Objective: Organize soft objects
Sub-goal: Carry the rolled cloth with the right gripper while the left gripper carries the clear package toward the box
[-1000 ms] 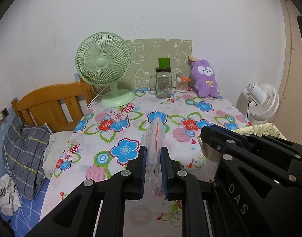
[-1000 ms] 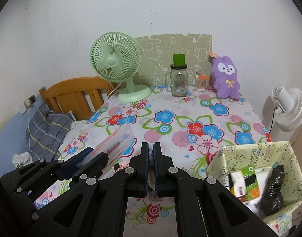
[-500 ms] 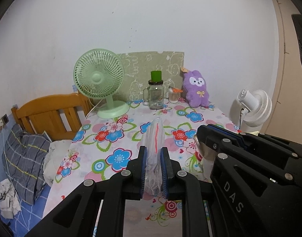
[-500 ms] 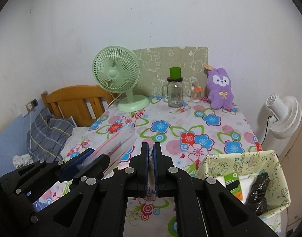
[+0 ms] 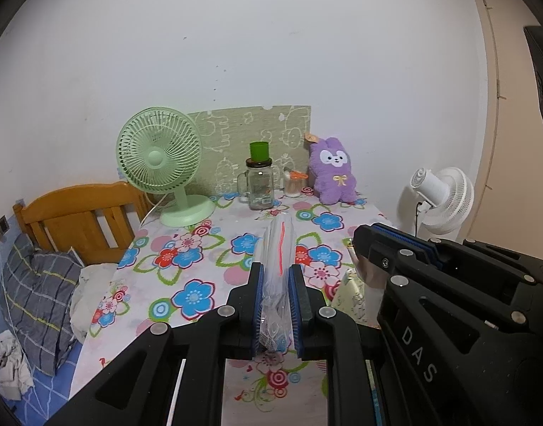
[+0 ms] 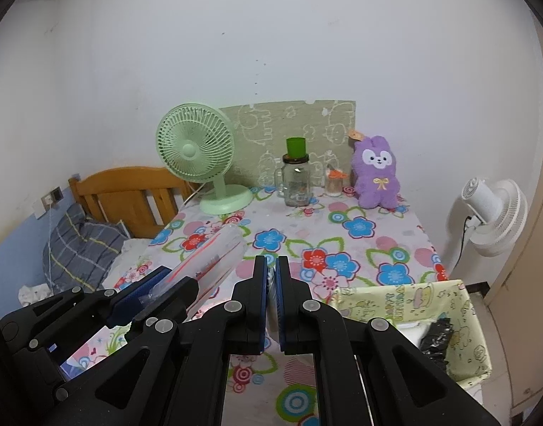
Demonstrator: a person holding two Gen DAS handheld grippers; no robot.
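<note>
My left gripper [image 5: 276,277] is shut on a clear plastic zip bag [image 5: 278,245] with a red seal line, and the bag stands up between its blue pads above the flowered tablecloth [image 5: 200,266]. In the right wrist view the same bag [image 6: 214,259] sticks out of the left gripper [image 6: 154,291] at the lower left. My right gripper [image 6: 271,266] is shut on a thin pale film, which looks like another edge of that bag. A purple plush rabbit [image 6: 376,177] sits at the table's far right against the wall.
A yellow-green paper box [image 6: 413,293] at the table's near right holds a black bag [image 6: 436,337] and white items. A green fan [image 6: 196,152], a glass jar [image 6: 296,181] and a small cup [image 6: 333,183] line the far edge. A white fan [image 6: 491,209] stands to the right, a wooden headboard [image 6: 129,191] to the left.
Both grippers have risen and drawn back from the table, so the table looks lower and farther. Each has stayed shut on the bag.
</note>
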